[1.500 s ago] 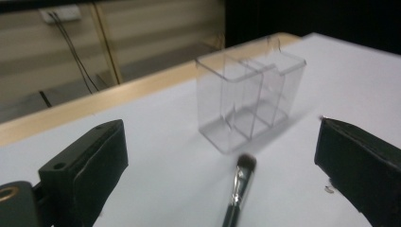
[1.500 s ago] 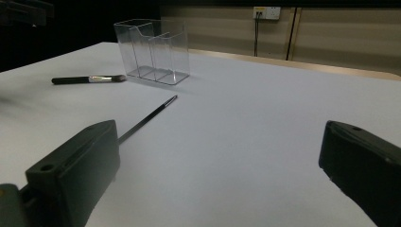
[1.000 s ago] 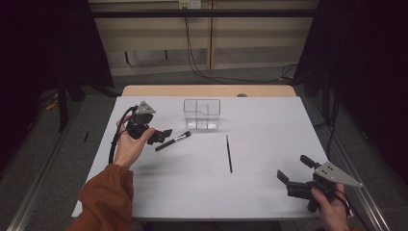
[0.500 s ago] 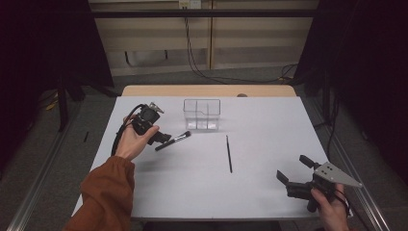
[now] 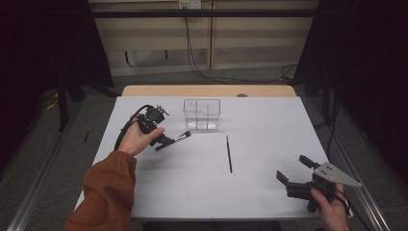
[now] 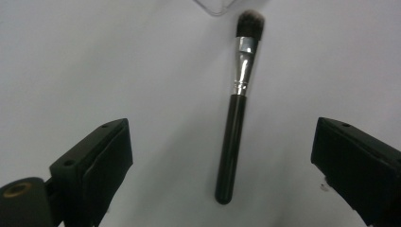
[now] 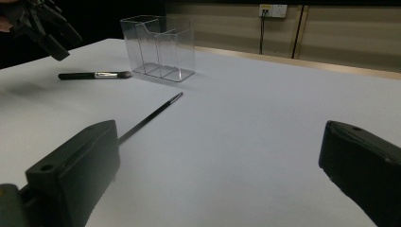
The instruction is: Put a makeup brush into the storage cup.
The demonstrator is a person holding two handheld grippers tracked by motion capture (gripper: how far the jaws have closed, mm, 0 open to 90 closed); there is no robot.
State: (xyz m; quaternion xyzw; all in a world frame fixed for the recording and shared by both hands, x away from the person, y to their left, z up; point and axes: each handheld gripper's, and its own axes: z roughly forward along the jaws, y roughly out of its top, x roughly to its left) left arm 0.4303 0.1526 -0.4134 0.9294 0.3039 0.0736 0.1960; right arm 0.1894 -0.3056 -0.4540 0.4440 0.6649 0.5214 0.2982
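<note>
Lying flat on the white table (image 5: 260, 192), the makeup brush (image 6: 235, 127) points its bristles toward the clear acrylic organizer (image 5: 202, 114), its dark handle nearer the left edge. That leaves the handle free, seemingly for a pinch across its width. The left gripper (image 5: 162, 140) hovers just above it, jaws spread wide on either side of the handle, touching nothing; the hand tilts it down from the left. A thin black stick (image 5: 229, 153), perhaps a liner pencil, lies right of the brush. The right gripper (image 5: 294, 174) rests near the table's near right corner, jaws open and empty, well apart.
</note>
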